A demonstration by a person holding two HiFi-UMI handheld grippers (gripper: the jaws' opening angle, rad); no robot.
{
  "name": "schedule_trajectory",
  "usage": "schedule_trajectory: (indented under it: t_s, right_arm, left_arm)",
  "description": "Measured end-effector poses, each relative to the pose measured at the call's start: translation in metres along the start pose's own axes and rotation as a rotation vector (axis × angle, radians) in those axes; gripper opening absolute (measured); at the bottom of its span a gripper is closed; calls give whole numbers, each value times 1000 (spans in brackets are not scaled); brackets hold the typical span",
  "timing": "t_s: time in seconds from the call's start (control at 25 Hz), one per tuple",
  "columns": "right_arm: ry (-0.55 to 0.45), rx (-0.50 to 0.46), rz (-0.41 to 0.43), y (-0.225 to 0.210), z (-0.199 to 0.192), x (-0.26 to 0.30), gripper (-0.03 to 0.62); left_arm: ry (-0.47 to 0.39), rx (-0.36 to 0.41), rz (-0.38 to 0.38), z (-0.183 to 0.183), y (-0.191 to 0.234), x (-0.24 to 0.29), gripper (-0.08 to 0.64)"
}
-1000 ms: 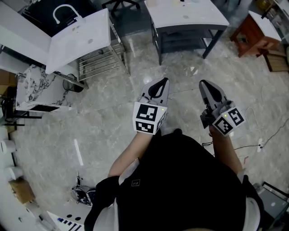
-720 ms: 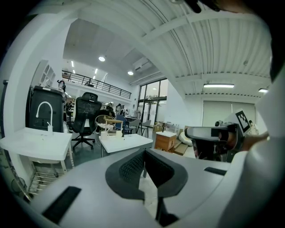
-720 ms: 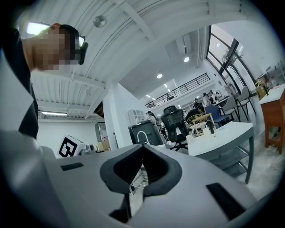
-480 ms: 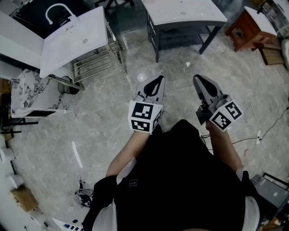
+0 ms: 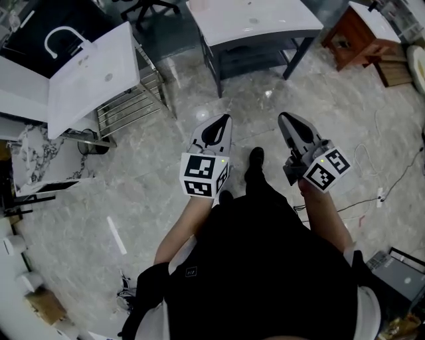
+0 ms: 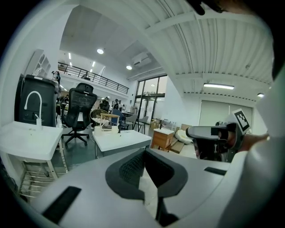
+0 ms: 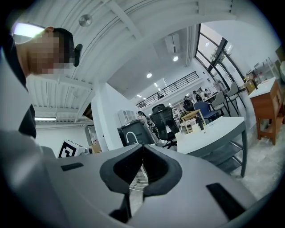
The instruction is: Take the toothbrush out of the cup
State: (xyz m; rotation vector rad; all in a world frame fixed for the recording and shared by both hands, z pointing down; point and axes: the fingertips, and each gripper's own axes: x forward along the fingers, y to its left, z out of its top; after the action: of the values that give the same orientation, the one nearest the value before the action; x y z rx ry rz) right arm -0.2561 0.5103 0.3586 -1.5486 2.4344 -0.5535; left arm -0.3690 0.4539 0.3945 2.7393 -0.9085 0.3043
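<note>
No toothbrush or cup can be made out in any view. In the head view my left gripper (image 5: 222,119) and right gripper (image 5: 284,118) are held side by side over the marble floor, pointing toward a white table (image 5: 252,20). Both are shut with nothing between the jaws. The left gripper view shows the closed left gripper (image 6: 144,151) facing that white table (image 6: 122,139), which carries a small wooden rack (image 6: 104,127); the right gripper (image 6: 209,132) shows at the right. The right gripper (image 7: 142,146) is closed too, with the table (image 7: 213,129) and rack (image 7: 191,121) beyond.
A white sink unit (image 5: 86,73) with a curved faucet (image 5: 60,38) stands at the left over a metal rack (image 5: 126,103). A wooden cabinet (image 5: 352,36) is at the back right, and an office chair (image 6: 80,111) behind the table. Cables (image 5: 372,199) lie on the floor. The person's shoe (image 5: 254,159) is between the grippers.
The person has stepped forward: both grippers, still shut, have moved nearer the white table, a shoe has come into view between them, and the sink unit has slid left.
</note>
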Motion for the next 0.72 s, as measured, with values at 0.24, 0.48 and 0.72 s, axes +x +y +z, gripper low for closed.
schedule_trajectory:
  t_s: [0.24, 0.48, 0.72]
  right_arm:
    - [25, 14, 24, -73, 29, 30, 28]
    - [19, 26, 34, -155, 71, 41, 28]
    - [14, 47, 59, -211, 103, 50, 28]
  left_arm:
    - [9, -19, 9, 20, 10, 86, 15]
    - [9, -12, 1, 48, -1, 176, 15]
    - [-12, 21, 26, 83, -6, 231, 15]
